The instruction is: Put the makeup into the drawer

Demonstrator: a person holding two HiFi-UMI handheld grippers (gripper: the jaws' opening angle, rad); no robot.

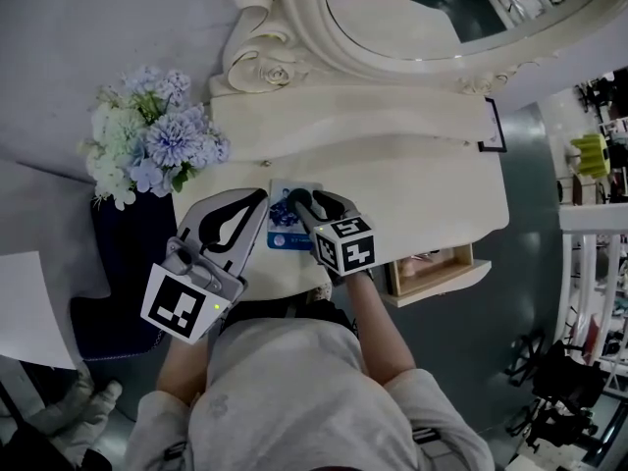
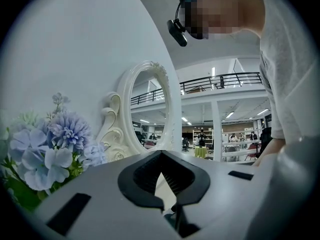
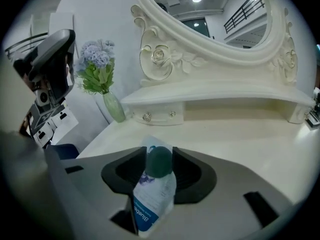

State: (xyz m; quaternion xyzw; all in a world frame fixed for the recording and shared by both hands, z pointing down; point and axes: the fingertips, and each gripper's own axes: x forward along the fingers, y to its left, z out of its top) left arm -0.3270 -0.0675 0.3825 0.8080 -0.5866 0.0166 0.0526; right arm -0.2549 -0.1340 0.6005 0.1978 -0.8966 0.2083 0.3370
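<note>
A flat white and blue makeup pouch [image 1: 286, 227] with a dark green cap [image 3: 160, 162] lies on the cream vanity table [image 1: 422, 184], near its front edge. My right gripper [image 1: 314, 201] points down at it and is open. Its jaws stand either side of the pouch [image 3: 149, 196], and the cap sits in the gap between them. My left gripper [image 1: 257, 197] hovers just left of the pouch, shut and holding nothing. Its tips [image 2: 160, 153] meet in the left gripper view. A wooden drawer [image 1: 432, 269] stands pulled open at the table's front right.
A bunch of blue and white flowers [image 1: 147, 143] in a pale green vase [image 3: 114, 107] stands at the table's left end. An ornate oval mirror [image 1: 412, 18] rises behind a raised shelf with two small knobbed drawers [image 3: 158, 116]. A dark blue seat [image 1: 123, 263] sits left of the table.
</note>
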